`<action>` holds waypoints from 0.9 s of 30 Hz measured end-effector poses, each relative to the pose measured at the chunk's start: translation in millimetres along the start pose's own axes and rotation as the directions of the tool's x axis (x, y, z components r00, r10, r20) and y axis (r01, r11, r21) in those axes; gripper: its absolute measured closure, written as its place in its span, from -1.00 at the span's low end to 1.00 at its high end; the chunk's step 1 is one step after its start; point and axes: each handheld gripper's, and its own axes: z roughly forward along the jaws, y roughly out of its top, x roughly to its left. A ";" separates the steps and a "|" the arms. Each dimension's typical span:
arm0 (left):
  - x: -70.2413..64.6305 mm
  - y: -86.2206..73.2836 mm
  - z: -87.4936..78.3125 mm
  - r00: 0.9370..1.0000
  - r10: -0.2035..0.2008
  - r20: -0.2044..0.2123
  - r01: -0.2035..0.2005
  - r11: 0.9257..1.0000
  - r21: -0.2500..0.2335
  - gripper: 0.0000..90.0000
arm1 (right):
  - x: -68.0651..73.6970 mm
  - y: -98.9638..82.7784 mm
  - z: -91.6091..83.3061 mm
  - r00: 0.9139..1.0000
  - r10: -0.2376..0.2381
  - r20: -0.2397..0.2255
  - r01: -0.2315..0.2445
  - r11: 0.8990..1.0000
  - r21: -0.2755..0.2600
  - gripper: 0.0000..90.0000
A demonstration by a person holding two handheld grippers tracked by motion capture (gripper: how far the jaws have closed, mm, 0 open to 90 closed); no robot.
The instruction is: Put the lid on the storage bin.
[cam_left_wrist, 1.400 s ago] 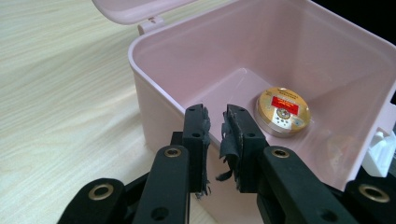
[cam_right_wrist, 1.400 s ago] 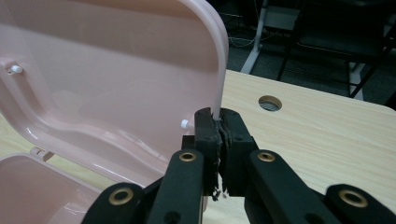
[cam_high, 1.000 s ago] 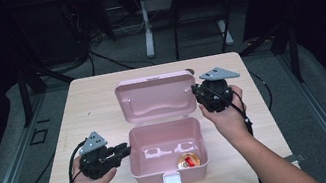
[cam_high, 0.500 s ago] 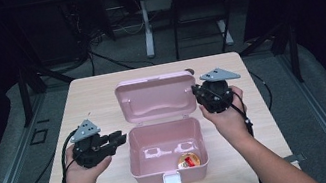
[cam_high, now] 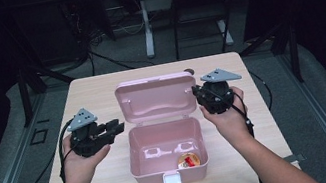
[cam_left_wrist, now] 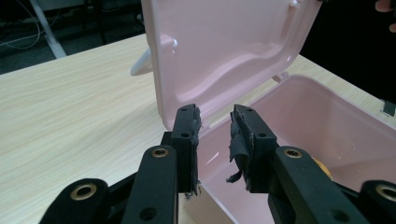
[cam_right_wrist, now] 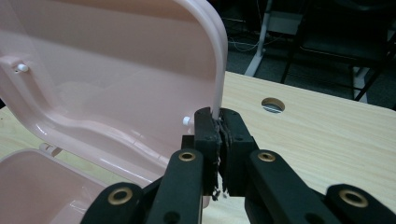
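**High view, left gripper view, right gripper view: a pink box held open by its lid**

High view: a pink lunch box [cam_high: 167, 154] sits in the middle of a pale wooden worktop [cam_high: 100, 90], its lid [cam_high: 156, 98] standing upright at the back. A small round red and yellow item [cam_high: 188, 160] lies in the front right corner of the box. The right hand-held gripper [cam_high: 197, 94] meets the lid's right edge. The left hand-held gripper [cam_high: 117, 126] hovers just left of the box, apart from it.

Left gripper view: the two black jaws stand parted with nothing between them; they have just been opening. Beyond them are the lid's inner face [cam_left_wrist: 224, 46] and the box's open cavity [cam_left_wrist: 322, 126].

Right gripper view: the jaws are clamped on the lid's thin rim [cam_right_wrist: 218, 70], the pads pressed to either side of it.

Judging the step: the right hold seems to be what keeps the lid up, so it should stay firm and steady, without twisting the hinge. If the left hand-held gripper goes for the item inside, it would do best to enter from above, clear of the near wall, and keep its jaws wide until they are around the item.
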 end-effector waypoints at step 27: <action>3.7 37.1 3.4 0.994 0.033 -0.105 -0.040 0.997 -0.068 0.56 | 0.0 -3.9 -4.6 1.000 0.006 -0.015 -0.006 1.000 -0.012 0.92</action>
